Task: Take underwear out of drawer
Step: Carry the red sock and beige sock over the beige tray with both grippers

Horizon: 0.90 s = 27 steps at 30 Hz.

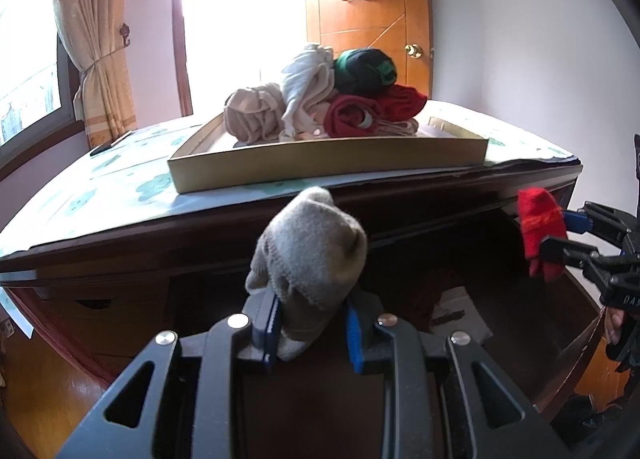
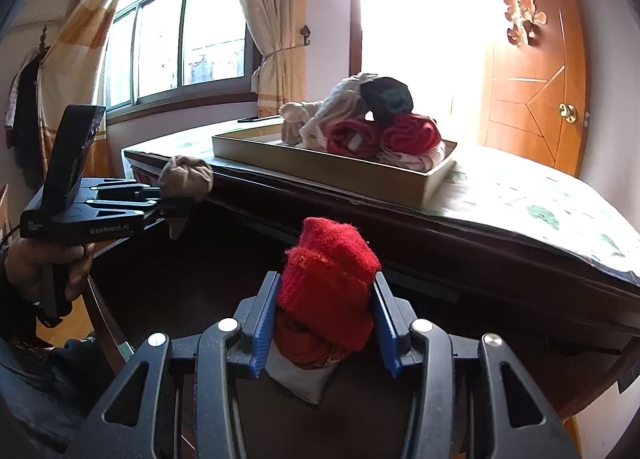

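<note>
My left gripper (image 1: 310, 333) is shut on a grey rolled bundle (image 1: 310, 251), held up in front of the dresser edge; it also shows in the right wrist view (image 2: 186, 175). My right gripper (image 2: 324, 323) is shut on a red rolled bundle (image 2: 328, 279), also seen at the right in the left wrist view (image 1: 540, 227). Both are above the open dark drawer (image 1: 460, 279). A shallow cardboard tray (image 1: 320, 163) on the dresser top holds a pile of rolled garments (image 1: 320, 99), beige, white, dark green and red.
The dresser top (image 2: 540, 203) has a white-and-green patterned cover. A paper (image 1: 460, 317) lies in the drawer. A wooden door (image 2: 536, 71) stands behind on the right, a window with curtains (image 2: 180, 39) on the left. A dark phone-like object (image 1: 105, 148) lies at the dresser's far left.
</note>
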Each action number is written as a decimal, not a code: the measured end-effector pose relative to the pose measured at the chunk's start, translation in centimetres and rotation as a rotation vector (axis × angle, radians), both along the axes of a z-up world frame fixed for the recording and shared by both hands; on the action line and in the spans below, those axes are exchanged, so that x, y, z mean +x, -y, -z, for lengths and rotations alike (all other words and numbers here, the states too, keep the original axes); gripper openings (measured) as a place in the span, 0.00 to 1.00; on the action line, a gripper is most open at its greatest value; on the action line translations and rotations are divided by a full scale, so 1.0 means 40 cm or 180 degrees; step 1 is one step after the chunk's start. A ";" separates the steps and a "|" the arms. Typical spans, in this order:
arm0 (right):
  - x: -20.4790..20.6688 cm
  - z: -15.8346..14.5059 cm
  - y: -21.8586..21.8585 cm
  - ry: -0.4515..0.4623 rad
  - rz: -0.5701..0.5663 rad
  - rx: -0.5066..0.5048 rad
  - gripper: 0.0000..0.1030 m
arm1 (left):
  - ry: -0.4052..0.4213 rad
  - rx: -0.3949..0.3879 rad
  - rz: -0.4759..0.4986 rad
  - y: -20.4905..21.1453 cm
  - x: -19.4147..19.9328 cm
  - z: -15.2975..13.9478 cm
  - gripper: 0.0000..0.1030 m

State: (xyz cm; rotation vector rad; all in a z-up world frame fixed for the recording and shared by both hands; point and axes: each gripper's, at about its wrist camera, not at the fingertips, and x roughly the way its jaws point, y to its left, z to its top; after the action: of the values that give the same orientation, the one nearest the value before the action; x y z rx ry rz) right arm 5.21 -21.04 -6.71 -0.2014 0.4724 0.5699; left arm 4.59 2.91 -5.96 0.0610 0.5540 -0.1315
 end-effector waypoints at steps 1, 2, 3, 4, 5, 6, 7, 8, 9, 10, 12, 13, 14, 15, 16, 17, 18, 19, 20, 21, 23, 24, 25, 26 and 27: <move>-0.004 0.000 -0.006 0.0024 -0.0004 -0.0008 0.45 | 0.0017 0.0012 -0.0004 0.004 -0.003 -0.001 0.25; -0.007 0.000 -0.010 0.0047 -0.0006 -0.0011 0.45 | 0.0036 0.0014 -0.0011 0.007 -0.005 -0.002 0.25; -0.009 0.000 -0.012 0.0067 -0.0007 -0.0007 0.45 | 0.0046 0.0015 -0.0016 0.008 -0.006 -0.003 0.25; -0.013 -0.001 -0.014 0.0087 -0.0008 0.0003 0.45 | 0.0058 0.0021 -0.0031 0.008 -0.007 -0.004 0.25; -0.016 -0.002 -0.015 0.0100 -0.0009 0.0015 0.45 | 0.0075 0.0019 -0.0053 0.007 -0.008 -0.005 0.25; -0.018 -0.002 -0.015 0.0113 -0.0007 0.0026 0.45 | 0.0086 0.0009 -0.0068 0.005 -0.009 -0.006 0.25; -0.020 -0.003 -0.016 0.0125 -0.0004 0.0037 0.45 | 0.0091 -0.0017 -0.0083 0.002 -0.009 -0.008 0.25; -0.022 -0.004 -0.016 0.0143 -0.0001 0.0052 0.45 | 0.0096 -0.0054 -0.0097 -0.001 -0.010 -0.009 0.25; -0.023 -0.005 -0.017 0.0154 0.0000 0.0063 0.45 | 0.0106 -0.0069 -0.0106 -0.001 -0.011 -0.010 0.25; -0.024 -0.005 -0.017 0.0164 0.0003 0.0071 0.45 | 0.0120 -0.0077 -0.0115 0.000 -0.014 -0.011 0.25; -0.027 -0.005 -0.018 0.0203 0.0016 0.0068 0.45 | 0.0145 -0.0076 -0.0129 0.002 -0.018 -0.011 0.25; -0.027 -0.005 -0.017 0.0225 0.0021 0.0074 0.45 | 0.0168 -0.0074 -0.0141 0.003 -0.020 -0.012 0.25; -0.028 -0.006 -0.015 0.0240 0.0021 0.0093 0.45 | 0.0194 -0.0065 -0.0144 0.005 -0.022 -0.013 0.25; -0.029 -0.006 -0.013 0.0248 0.0023 0.0108 0.45 | 0.0207 -0.0062 -0.0148 0.006 -0.022 -0.014 0.25; -0.029 -0.007 -0.011 0.0260 0.0032 0.0124 0.45 | 0.0223 -0.0069 -0.0155 0.007 -0.024 -0.015 0.25; -0.029 -0.007 -0.009 0.0272 0.0041 0.0140 0.45 | 0.0244 -0.0077 -0.0162 0.006 -0.026 -0.015 0.25; -0.030 -0.007 -0.007 0.0283 0.0045 0.0157 0.45 | 0.0259 -0.0080 -0.0166 0.007 -0.027 -0.016 0.25; -0.032 -0.007 -0.005 0.0291 0.0047 0.0170 0.45 | 0.0269 -0.0084 -0.0170 0.007 -0.027 -0.016 0.25; -0.033 -0.007 -0.003 0.0300 0.0049 0.0180 0.45 | 0.0285 -0.0088 -0.0176 0.007 -0.028 -0.016 0.25; -0.034 -0.007 -0.002 0.0312 0.0048 0.0189 0.45 | 0.0302 -0.0084 -0.0183 0.007 -0.029 -0.017 0.25; -0.038 -0.007 -0.001 0.0347 0.0048 0.0201 0.45 | 0.0342 -0.0074 -0.0193 0.008 -0.032 -0.018 0.25; -0.038 -0.008 -0.002 0.0355 0.0046 0.0201 0.45 | 0.0353 -0.0081 -0.0193 0.008 -0.034 -0.018 0.25; -0.039 -0.008 -0.002 0.0369 0.0048 0.0201 0.45 | 0.0367 -0.0085 -0.0196 0.009 -0.034 -0.018 0.25; -0.042 -0.008 -0.002 0.0387 0.0039 0.0208 0.45 | 0.0385 -0.0077 -0.0203 0.010 -0.036 -0.018 0.25; -0.047 -0.008 -0.001 0.0409 0.0036 0.0210 0.45 | 0.0405 -0.0066 -0.0206 0.011 -0.037 -0.018 0.25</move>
State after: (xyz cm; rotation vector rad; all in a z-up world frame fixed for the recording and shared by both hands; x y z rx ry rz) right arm 3.35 -20.99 -6.41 -0.1711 0.3296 0.5572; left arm 3.10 2.46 -5.22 0.0310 0.4270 -0.0697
